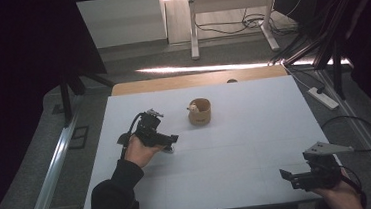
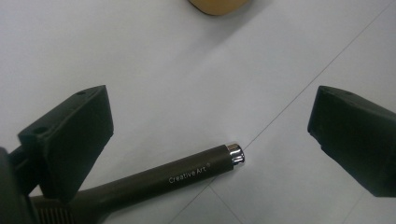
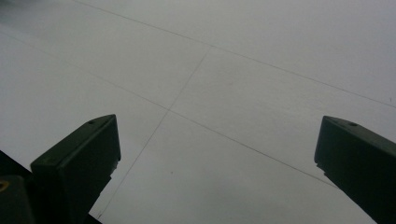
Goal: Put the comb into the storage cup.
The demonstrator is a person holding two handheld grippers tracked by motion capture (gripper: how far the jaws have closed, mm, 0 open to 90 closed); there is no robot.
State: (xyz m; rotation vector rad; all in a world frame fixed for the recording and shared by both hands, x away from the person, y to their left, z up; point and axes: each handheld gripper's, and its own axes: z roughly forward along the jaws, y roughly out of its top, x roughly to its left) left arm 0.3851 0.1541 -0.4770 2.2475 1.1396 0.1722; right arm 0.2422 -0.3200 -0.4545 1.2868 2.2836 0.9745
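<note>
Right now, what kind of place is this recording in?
Probably a lab or test workroom: a white gridded table, trailing cables on the floor beneath a desk frame, and dark curtains around the setup.

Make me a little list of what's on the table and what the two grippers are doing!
table: white table with thin grid lines
pen: dark pen with a silver tip, printed "CreativeArt", lying flat on the table
cup: small tan round holder with something pale inside, standing beyond the pen
left gripper: left gripper open, jaws wide apart on either side of the pen, not touching it
right gripper: right gripper open, over bare table near the right front corner, holding nothing
likely next move: probably closing on the pen
</note>
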